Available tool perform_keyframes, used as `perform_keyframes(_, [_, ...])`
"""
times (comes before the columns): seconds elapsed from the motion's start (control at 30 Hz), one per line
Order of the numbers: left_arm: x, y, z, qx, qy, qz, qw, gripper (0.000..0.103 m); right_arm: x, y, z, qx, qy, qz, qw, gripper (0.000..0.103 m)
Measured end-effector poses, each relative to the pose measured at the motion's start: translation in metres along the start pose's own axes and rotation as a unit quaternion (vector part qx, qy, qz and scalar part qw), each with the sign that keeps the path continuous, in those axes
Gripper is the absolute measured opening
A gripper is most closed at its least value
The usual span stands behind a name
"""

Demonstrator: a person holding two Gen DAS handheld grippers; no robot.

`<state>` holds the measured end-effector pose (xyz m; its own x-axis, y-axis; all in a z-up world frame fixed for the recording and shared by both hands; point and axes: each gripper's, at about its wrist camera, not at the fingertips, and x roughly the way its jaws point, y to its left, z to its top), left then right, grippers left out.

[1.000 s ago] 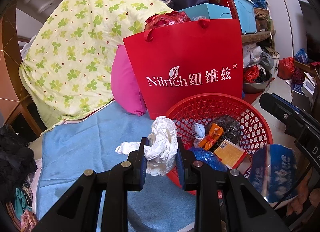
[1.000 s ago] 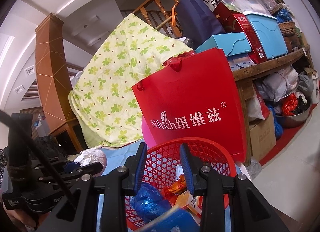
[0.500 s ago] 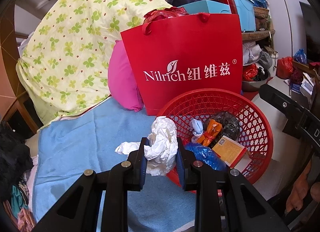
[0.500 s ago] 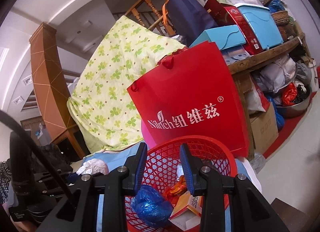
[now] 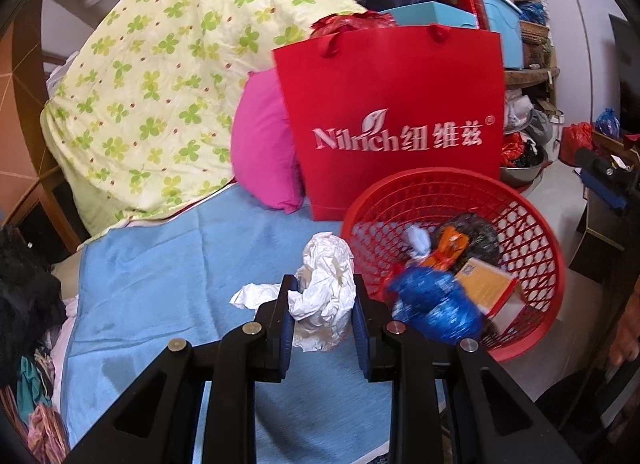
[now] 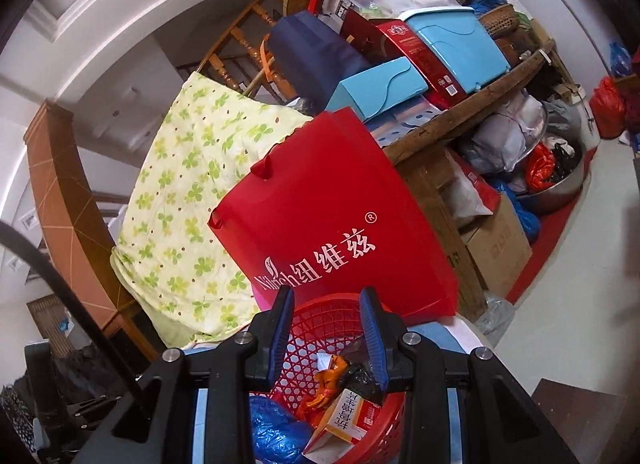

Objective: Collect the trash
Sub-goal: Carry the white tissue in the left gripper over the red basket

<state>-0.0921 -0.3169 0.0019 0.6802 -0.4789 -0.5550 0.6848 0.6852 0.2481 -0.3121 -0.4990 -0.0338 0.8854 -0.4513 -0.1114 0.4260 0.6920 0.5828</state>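
We note the left gripper point(image 5: 322, 312) at lower centre of the left wrist view, its blue pads pinching a crumpled white tissue wad point(image 5: 326, 296) held above the blue towel point(image 5: 168, 284). A loose tail of the tissue sticks out to the left of the fingers. Just to the right of the wad sits the red mesh basket point(image 5: 532, 224), holding a blue plastic bag point(image 5: 436, 304), an orange wrapper point(image 5: 450, 248), a dark bag and an orange-and-white carton point(image 5: 486, 284).

In the right wrist view, we see the right gripper point(image 6: 326, 338) at lower centre, jaws apart with nothing between the pads, tilted over the same basket point(image 6: 304, 348).

Behind the basket stands a red Nilrich paper bag point(image 5: 392, 104), a pink cushion point(image 5: 264, 152) at its left, and a clover-print quilt point(image 5: 160, 76) fills the upper left.
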Motion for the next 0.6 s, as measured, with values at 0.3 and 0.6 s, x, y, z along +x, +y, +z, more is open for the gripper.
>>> perform_keyframes(0.3, [0.000,0.034,-0.008,-0.033,0.004,0.005,0.9994,0.027,0.003,0.020,-0.005,-0.033,0.000,0.002,0.999,0.066])
perform_keyframes(0.6, [-0.011,0.030,-0.005,-0.040,-0.017,-0.042,0.9982,0.027,0.006,0.019,-0.005,-0.040,0.003,-0.004,0.999,0.066])
